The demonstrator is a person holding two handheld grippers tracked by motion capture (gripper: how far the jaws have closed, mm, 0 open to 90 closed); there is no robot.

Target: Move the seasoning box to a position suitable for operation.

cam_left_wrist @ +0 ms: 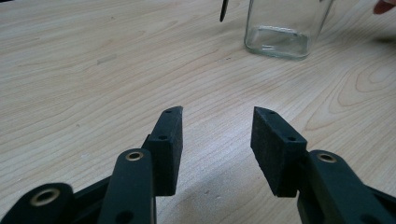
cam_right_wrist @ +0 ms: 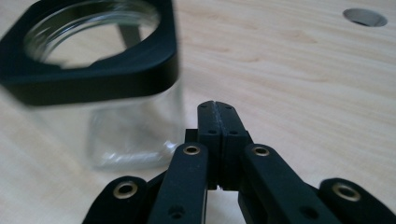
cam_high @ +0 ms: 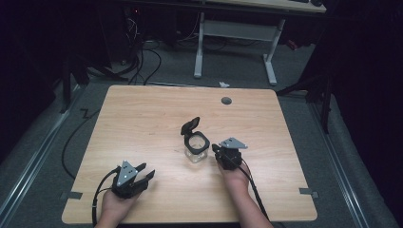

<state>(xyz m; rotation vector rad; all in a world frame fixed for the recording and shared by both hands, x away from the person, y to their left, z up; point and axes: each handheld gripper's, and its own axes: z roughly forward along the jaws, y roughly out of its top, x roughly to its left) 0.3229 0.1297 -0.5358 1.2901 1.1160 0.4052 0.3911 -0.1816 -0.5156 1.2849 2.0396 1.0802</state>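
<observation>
A clear glass jar (cam_high: 196, 151) with a black collar stands upright near the middle of the table (cam_high: 142, 118), its hinged lid (cam_high: 189, 126) flipped up and leaning toward the far left. The right hand-held gripper (cam_high: 215, 149) sits just beside the jar's right side, its jaws pressed together with nothing between them; in the right gripper view the closed tips (cam_right_wrist: 217, 108) lie low next to the glass wall (cam_right_wrist: 135, 126), and I cannot tell whether they touch it. The left hand-held gripper (cam_high: 145, 173) rests near the front left of the table with its jaws spread and empty, pointing toward the jar (cam_left_wrist: 282, 32), which is well apart from it. The likeliest trouble, as I judge it, is a sideways nudge from the closed right jaws: the jar is empty and light, so it could slide left or tip, and the raised lid makes it top-heavy on the far side. A push on the lid could also snap it shut or rock the jar. Room is generous: bare table lies all round, the edges are well away, and only a small round hole (cam_high: 226, 100) sits toward the far right.
</observation>
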